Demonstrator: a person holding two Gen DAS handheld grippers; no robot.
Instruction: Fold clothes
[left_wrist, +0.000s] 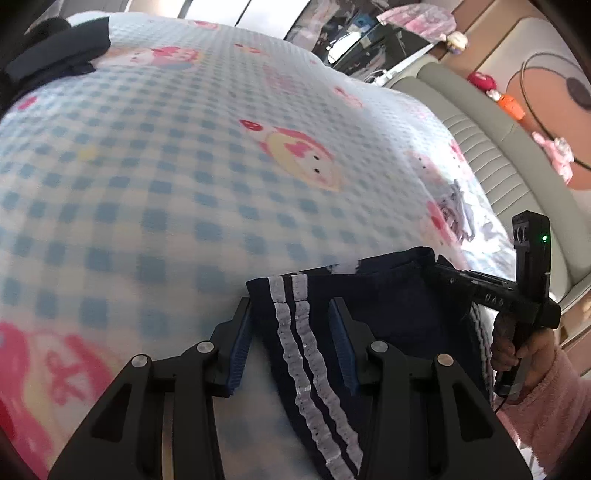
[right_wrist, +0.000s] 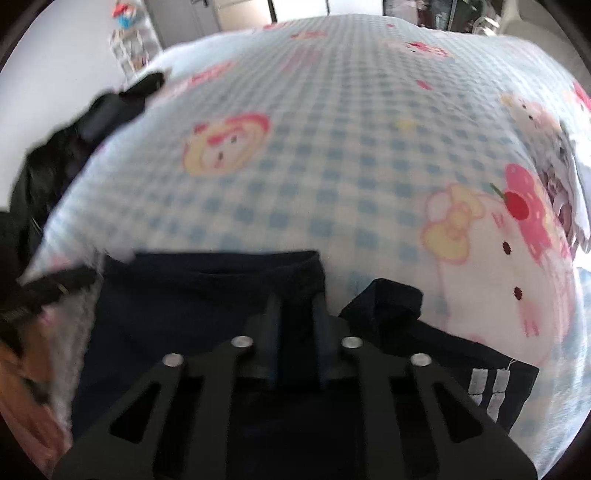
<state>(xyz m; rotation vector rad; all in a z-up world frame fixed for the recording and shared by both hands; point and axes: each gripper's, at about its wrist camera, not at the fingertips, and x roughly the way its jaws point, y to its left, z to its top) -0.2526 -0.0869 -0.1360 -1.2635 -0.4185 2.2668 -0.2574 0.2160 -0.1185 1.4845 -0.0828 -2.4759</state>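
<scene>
Item: my left gripper (left_wrist: 291, 343), jaws parted at a middling width, blue pads astride the striped side of the navy garment (left_wrist: 373, 306) without pressing on it; the two white stripes (left_wrist: 301, 354) run between the fingers. Item: my right gripper (right_wrist: 294, 332), jaws drawn narrow; navy cloth shows between the pads, though the blur leaves me unable to tell whether they truly pinch it. In the left wrist view the same right gripper (left_wrist: 517, 291) reaches in at the garment's far corner, my hand (left_wrist: 517, 354) on its grip, pink fleece sleeve (left_wrist: 546, 406) behind. Item: navy garment, lying at the near edge of the bed, its top hem straight and flat, one flap (right_wrist: 384, 299) turned up beside the right gripper, a striped end (right_wrist: 487, 387) lying toward the right. Item: blue-checked blanket (left_wrist: 166, 177) with pink and yellow cartoon figures, covering the bed. Item: dark clothes (left_wrist: 55, 55) heaped at the far left corner of the bed. Item: pale patterned cloth (right_wrist: 565, 192), crumpled at the right edge. Item: padded headboard (left_wrist: 491, 147), beyond the right edge.
</scene>
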